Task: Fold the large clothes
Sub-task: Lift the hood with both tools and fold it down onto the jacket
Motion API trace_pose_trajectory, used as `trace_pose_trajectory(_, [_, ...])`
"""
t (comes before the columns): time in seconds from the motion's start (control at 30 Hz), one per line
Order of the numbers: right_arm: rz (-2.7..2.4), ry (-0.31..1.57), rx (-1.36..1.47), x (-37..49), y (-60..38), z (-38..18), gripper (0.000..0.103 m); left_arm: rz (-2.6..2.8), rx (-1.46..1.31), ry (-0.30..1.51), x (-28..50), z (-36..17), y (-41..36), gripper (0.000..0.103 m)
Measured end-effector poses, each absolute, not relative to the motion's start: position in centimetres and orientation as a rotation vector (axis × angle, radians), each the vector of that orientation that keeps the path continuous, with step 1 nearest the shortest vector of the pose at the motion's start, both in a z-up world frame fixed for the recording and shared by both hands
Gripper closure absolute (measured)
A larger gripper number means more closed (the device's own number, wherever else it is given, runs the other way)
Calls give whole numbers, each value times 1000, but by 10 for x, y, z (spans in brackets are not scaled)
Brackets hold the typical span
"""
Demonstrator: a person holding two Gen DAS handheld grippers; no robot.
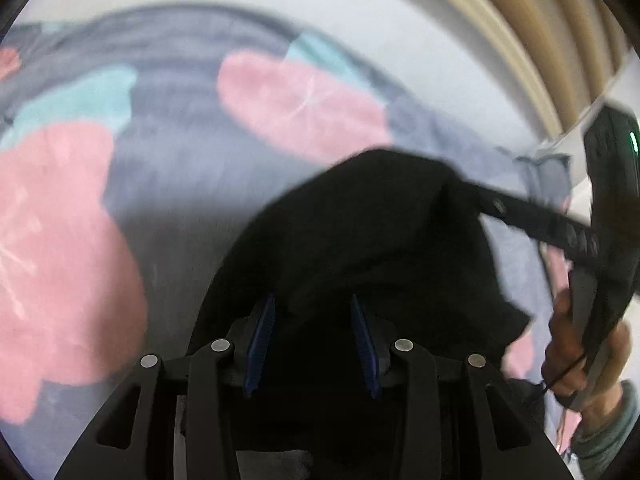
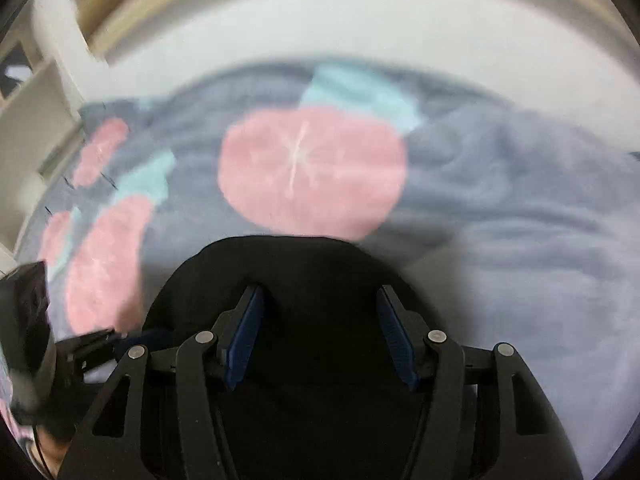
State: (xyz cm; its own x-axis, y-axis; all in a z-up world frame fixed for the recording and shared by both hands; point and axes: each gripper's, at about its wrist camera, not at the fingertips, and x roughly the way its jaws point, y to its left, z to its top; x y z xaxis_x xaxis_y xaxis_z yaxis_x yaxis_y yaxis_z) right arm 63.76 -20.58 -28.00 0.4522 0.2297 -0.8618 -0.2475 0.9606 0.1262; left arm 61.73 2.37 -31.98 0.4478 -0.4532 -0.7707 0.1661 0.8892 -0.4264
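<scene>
A black garment hangs bunched over my left gripper and covers the fingertips; blue pads stand apart with black cloth between them. In the right wrist view the same black garment drapes over my right gripper, whose blue pads stand wide apart with cloth between them. The right gripper also shows in the left wrist view, its finger reaching into the garment. Both views are motion-blurred.
A grey-blue bedspread with pink and teal patches lies under the garment. A white sheet and a beige headboard lie beyond. A hand holds the right gripper. The left gripper's body shows at the left edge.
</scene>
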Motion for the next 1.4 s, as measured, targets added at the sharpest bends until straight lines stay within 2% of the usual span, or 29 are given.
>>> trace_pose_trajectory(0.13, [228,1145,-122,646,-191,-326,40,-421,-376,1026,614,-332,37,63])
trace_pose_trajectory(0.27, [260,1144,-84,633,-202,-310,40,-423,-367,1029,613,-326,37,63])
trace_pose_trajectory(0.47, [317,1069,-61,572,-242,-253,40,-448,-347,1007,594,-291,38,63])
trace_pose_trajectory(0.57, [308,1103,-89,549,-259,-258,40,-410,-282,1021,587,-286,36,62])
trace_pose_trajectory(0.67, [269,1207,-126,540,-271,-287,40,-379,-258,1073,591,-305,31,63])
trace_pose_trajectory(0.8, [285,1259,-57,545,-283,-313,40,-387,-248,1148,601,-335,25,63])
trace_pose_trajectory(0.9, [315,1252,-60,548,-284,-302,40,-402,-187,1156,600,-320,24,62])
trace_pose_trajectory(1.07, [422,1195,63,562,-305,-266,39,-482,-157,1039,598,-272,41,62])
trace_pose_trajectory(1.1, [429,1188,83,567,-308,-262,39,-496,-164,1028,604,-265,45,60])
trace_pose_trajectory(1.13, [435,1177,112,578,-314,-256,39,-499,-178,1031,613,-262,50,51])
trace_pose_trajectory(1.17, [434,1173,123,586,-316,-253,39,-498,-194,1035,621,-261,54,47])
trace_pose_trajectory(1.4, [485,1261,256,651,-323,-281,38,-614,-422,1187,681,-304,67,47])
